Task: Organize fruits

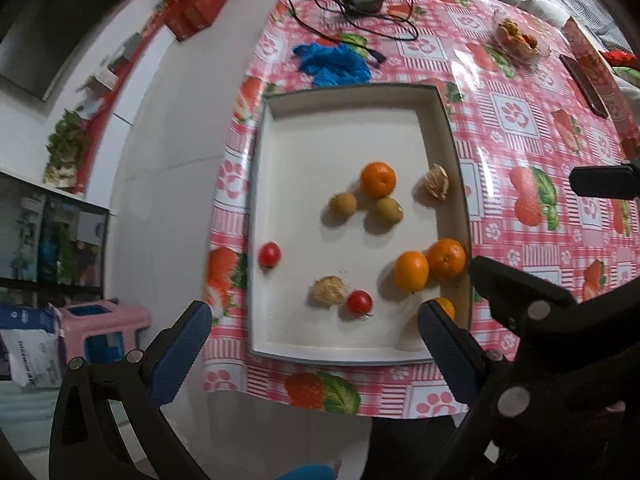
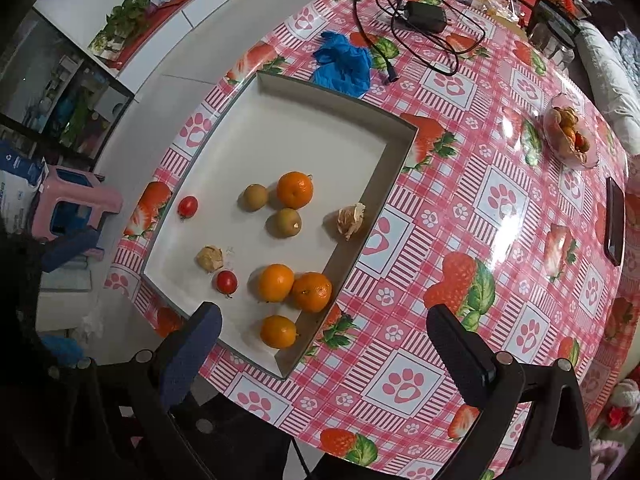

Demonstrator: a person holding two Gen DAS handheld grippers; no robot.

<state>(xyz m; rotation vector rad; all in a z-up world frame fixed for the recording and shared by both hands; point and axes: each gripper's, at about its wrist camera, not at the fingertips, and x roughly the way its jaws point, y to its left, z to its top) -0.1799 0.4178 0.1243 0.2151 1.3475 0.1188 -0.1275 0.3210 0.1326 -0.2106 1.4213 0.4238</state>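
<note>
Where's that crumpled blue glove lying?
The crumpled blue plastic glove lies on the pink checked tablecloth, just beyond the white tray's far edge, near the black cable.

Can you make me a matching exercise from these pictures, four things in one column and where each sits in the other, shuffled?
Things:
1. blue glove
2. peeled orange
3. black charger
4. glass bowl

Places:
A. inside the white tray, by its right wall
B. far end of the table, with tangled cable
C. on the tablecloth just beyond the tray's far edge
D. right side of the table, holding fruit

Pairs: 1-C, 2-A, 3-B, 4-D
</note>
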